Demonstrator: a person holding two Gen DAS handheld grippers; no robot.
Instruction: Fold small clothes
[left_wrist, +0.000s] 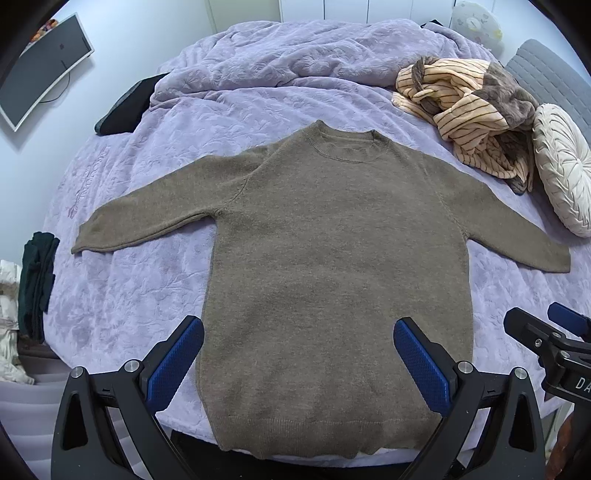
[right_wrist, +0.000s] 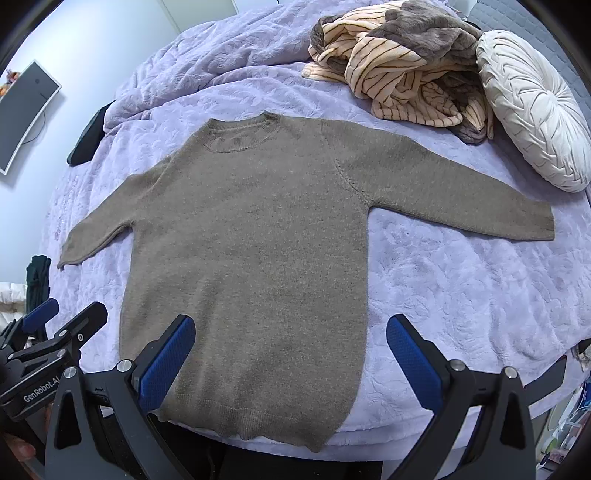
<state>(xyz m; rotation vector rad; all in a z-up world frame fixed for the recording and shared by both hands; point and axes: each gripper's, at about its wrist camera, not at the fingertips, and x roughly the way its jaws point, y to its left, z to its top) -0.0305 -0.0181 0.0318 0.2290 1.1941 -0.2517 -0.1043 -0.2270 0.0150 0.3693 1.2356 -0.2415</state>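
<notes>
A brown knit sweater (left_wrist: 332, 243) lies flat on the lilac bedspread (left_wrist: 129, 288), neck away from me, both sleeves spread out to the sides. It also shows in the right wrist view (right_wrist: 251, 251). My left gripper (left_wrist: 299, 332) is open and empty, held above the sweater's lower part near the hem. My right gripper (right_wrist: 290, 328) is open and empty, over the sweater's lower right side. The right gripper also shows at the edge of the left wrist view (left_wrist: 546, 332), and the left gripper shows in the right wrist view (right_wrist: 62, 317).
A heap of striped cream and grey-brown clothes (left_wrist: 476, 110) lies at the back right beside a round white cushion (left_wrist: 561, 166). A rumpled lilac duvet (left_wrist: 295, 51) covers the far bed. A dark item (left_wrist: 129, 107) lies at the left edge. A monitor (left_wrist: 40, 62) stands at left.
</notes>
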